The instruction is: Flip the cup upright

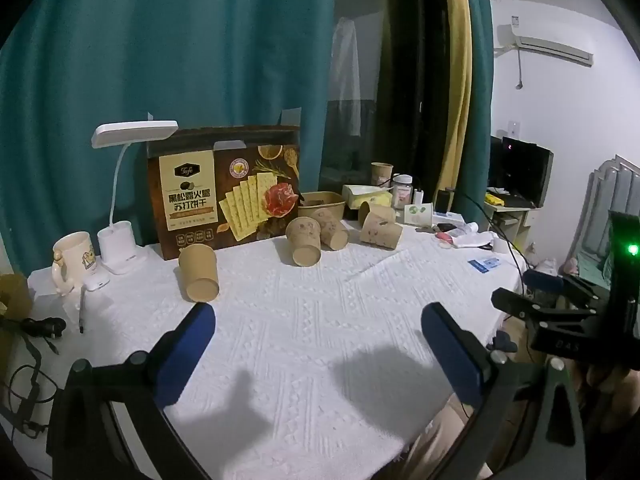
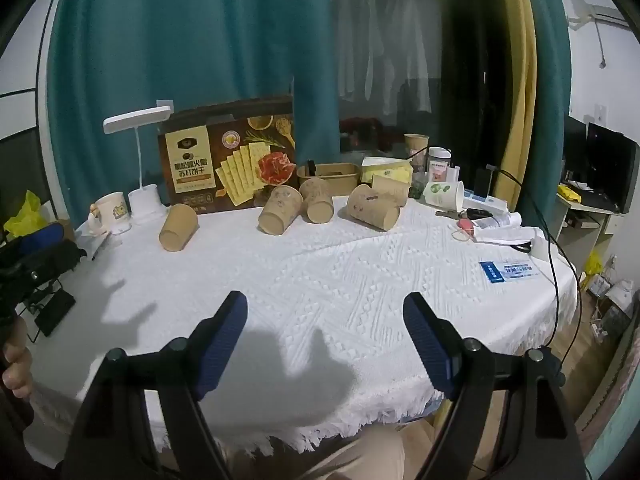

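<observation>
Four brown paper cups lie on their sides on the counter (image 2: 320, 280). The nearest cup (image 2: 178, 227) points its bottom toward us. Left tool (image 1: 318, 330) and right tool (image 2: 324, 320) are wide open, holding nothing.

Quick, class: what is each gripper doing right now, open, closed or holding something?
Left gripper: open, holding nothing.
Right gripper: open, holding nothing.

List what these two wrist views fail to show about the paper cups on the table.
- Plain cup: both views show only its side and end face; whether that end is open or closed is unclear.
- Cup behind the tipped cup: right wrist view, mostly hidden; its pose is unclear.
- Printed cups: printed designs too small and blurred in both views.
- Brown tub: contents hidden by its wall.
</observation>
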{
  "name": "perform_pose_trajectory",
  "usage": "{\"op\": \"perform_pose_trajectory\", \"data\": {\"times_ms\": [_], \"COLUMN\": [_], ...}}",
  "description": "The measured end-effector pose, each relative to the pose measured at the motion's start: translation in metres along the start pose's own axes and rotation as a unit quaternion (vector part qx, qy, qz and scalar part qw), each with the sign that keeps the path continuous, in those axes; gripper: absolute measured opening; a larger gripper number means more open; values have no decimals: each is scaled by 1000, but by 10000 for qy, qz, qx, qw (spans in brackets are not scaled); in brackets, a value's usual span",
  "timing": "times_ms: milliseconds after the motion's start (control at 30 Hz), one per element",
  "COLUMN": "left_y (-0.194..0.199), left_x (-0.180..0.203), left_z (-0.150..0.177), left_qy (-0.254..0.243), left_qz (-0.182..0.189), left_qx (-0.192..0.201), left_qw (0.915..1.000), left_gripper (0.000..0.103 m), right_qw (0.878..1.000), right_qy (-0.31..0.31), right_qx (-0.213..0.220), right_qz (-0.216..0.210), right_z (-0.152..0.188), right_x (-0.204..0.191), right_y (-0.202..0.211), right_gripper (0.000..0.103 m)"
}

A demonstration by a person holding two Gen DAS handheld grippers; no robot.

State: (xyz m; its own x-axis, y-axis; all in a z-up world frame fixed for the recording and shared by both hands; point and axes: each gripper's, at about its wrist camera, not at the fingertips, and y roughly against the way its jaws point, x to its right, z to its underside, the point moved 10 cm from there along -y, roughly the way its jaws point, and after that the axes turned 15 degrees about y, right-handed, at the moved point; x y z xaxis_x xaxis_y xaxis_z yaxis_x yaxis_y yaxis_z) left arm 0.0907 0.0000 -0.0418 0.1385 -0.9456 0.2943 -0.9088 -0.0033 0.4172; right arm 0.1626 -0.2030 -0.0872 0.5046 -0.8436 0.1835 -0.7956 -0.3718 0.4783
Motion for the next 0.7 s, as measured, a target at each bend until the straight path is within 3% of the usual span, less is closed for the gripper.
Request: {"op": "perform_pose_trajectory", "data": {"times_ms": [700], "left_y": [-1], "left_x": [-3], "left_z": [-1], "left_qy": [36], "left_qz": [2], "left_qx": [17], "left_qw": [10000], "left_gripper": [103], "right_qw": [10000], "right_qy": [-7], "right_qx": [52], "right_qz": [17], "right_z": [-2], "right_x": [0], "right_y": [1], "right_gripper": [78]}}
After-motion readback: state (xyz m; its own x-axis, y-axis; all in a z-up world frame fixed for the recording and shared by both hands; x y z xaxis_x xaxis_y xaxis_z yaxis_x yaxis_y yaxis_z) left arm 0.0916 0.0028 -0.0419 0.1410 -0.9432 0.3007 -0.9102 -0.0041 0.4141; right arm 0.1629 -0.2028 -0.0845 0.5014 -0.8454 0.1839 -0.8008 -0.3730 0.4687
